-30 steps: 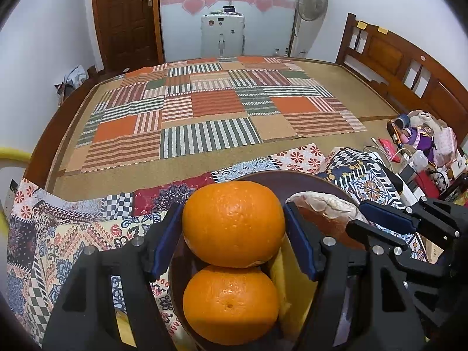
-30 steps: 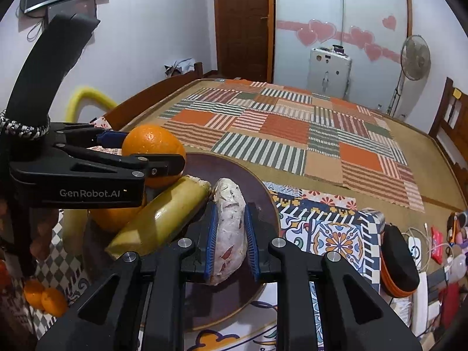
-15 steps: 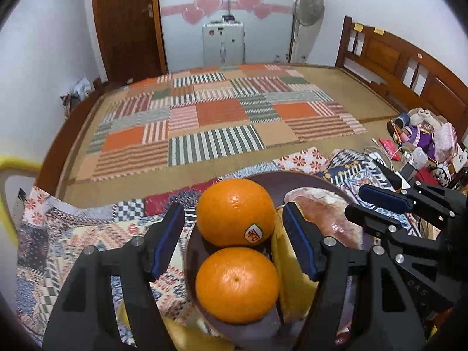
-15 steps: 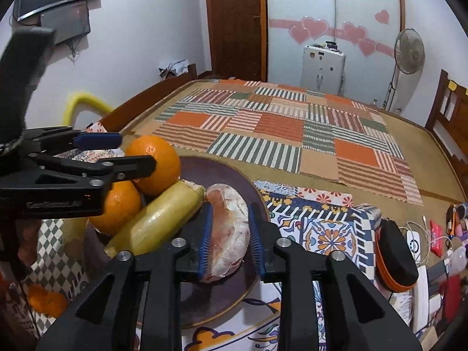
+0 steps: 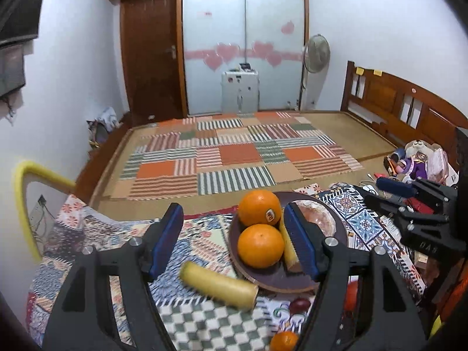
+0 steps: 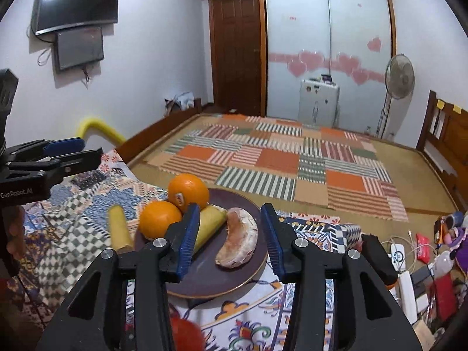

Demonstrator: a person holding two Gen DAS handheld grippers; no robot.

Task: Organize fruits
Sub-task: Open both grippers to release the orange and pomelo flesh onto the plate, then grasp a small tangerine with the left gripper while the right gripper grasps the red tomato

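Orange fruits: two oranges sit on my brown plate beside a pomelo wedge. Left tool and right tool both hover spread, holding nothing.

Two large oranges sit on the brown plate: the far orange carries a sticker, and the near orange touches it. One small orange lies off the plate at the near edge of the left wrist view. That makes three oranges in all.

There are two yellow banana-like fruits: one on the plate, to the right of the oranges, and one off the plate on the patterned cloth, to its left.

One pale pink peeled fruit segment lies on the right side of the plate.

One red fruit lies near the camera, and one small dark red fruit lies just off the plate's near rim.

There is one plate.
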